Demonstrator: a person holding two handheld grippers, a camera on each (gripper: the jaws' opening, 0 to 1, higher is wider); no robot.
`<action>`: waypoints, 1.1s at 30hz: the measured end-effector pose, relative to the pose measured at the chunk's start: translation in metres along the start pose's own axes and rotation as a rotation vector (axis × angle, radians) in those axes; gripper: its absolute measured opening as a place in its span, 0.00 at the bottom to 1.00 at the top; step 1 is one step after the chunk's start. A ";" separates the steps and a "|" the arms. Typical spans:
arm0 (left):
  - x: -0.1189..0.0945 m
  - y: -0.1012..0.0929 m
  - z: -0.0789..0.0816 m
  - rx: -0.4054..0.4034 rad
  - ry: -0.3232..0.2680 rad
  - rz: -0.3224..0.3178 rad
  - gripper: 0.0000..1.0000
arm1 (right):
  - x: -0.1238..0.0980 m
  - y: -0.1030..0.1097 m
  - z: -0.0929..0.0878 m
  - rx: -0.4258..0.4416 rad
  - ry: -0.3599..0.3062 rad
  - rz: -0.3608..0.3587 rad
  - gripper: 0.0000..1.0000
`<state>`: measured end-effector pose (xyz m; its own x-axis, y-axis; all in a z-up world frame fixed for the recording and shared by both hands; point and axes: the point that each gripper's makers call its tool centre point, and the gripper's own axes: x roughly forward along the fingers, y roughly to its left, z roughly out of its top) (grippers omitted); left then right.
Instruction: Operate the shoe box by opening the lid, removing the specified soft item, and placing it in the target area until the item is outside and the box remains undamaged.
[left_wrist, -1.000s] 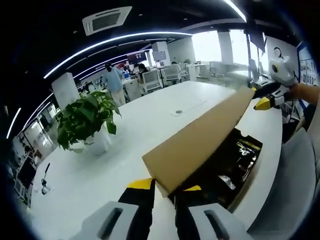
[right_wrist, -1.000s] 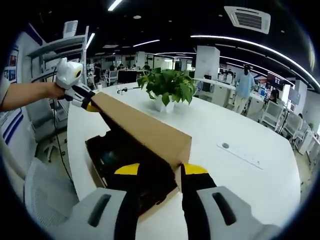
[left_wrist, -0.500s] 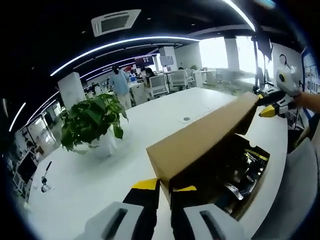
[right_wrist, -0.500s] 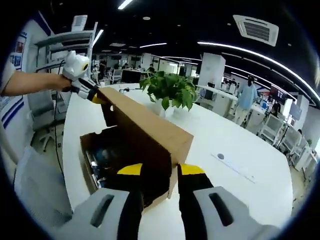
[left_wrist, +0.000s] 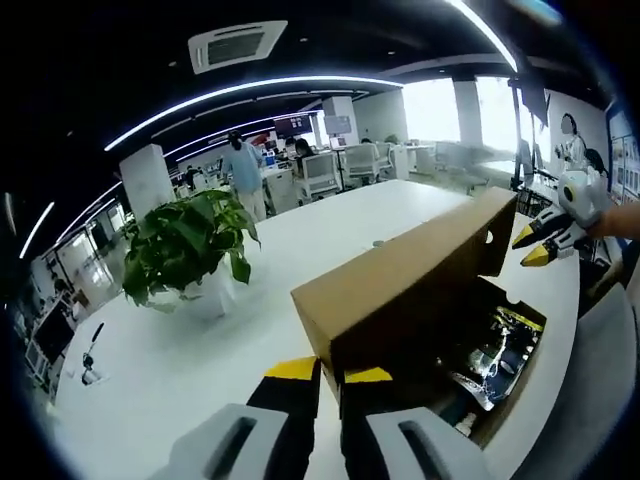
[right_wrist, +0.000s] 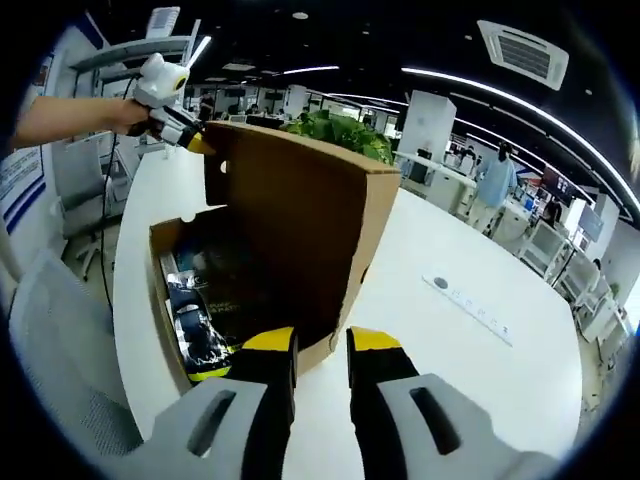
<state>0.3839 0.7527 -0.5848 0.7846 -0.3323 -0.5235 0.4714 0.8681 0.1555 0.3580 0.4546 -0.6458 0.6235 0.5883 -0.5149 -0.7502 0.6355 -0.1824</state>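
Note:
A brown cardboard shoe box (right_wrist: 170, 300) lies on the white table (right_wrist: 480, 390) with its lid (right_wrist: 300, 240) swung up, nearly upright. Dark contents with glossy black, yellow and white wrapping (right_wrist: 195, 335) lie inside; what they are I cannot tell. My left gripper (left_wrist: 332, 372) is shut on the lid's near corner (left_wrist: 325, 345), and in the right gripper view this left gripper (right_wrist: 178, 125) holds the lid's far top corner. My right gripper (right_wrist: 321, 340) is open at the box's near end with nothing between its fingers. In the left gripper view, the right gripper (left_wrist: 533, 245) hangs just off the lid's far end.
A potted green plant (left_wrist: 185, 250) stands on the table beyond the box. A socket panel (right_wrist: 470, 300) is set into the tabletop. A grey chair (right_wrist: 55, 370) sits at the table's edge by the box. People and office chairs (left_wrist: 325, 170) are farther back.
The lid has swung from a low slant to nearly upright. My right gripper has come off the lid's corner and now sits lower, by the box's end. The left gripper keeps its hold.

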 end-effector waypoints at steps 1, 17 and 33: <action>0.001 0.001 0.001 -0.001 -0.001 0.001 0.06 | 0.001 -0.001 -0.001 0.001 -0.001 -0.003 0.15; 0.018 0.014 0.008 -0.012 -0.010 0.001 0.06 | 0.035 -0.013 -0.013 0.038 0.030 -0.025 0.07; 0.035 0.024 0.012 -0.024 -0.016 0.012 0.06 | 0.054 -0.022 -0.015 0.135 0.022 -0.075 0.00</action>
<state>0.4271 0.7573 -0.5895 0.7966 -0.3272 -0.5083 0.4520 0.8807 0.1415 0.4054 0.4647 -0.6826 0.6704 0.5265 -0.5229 -0.6644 0.7397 -0.1071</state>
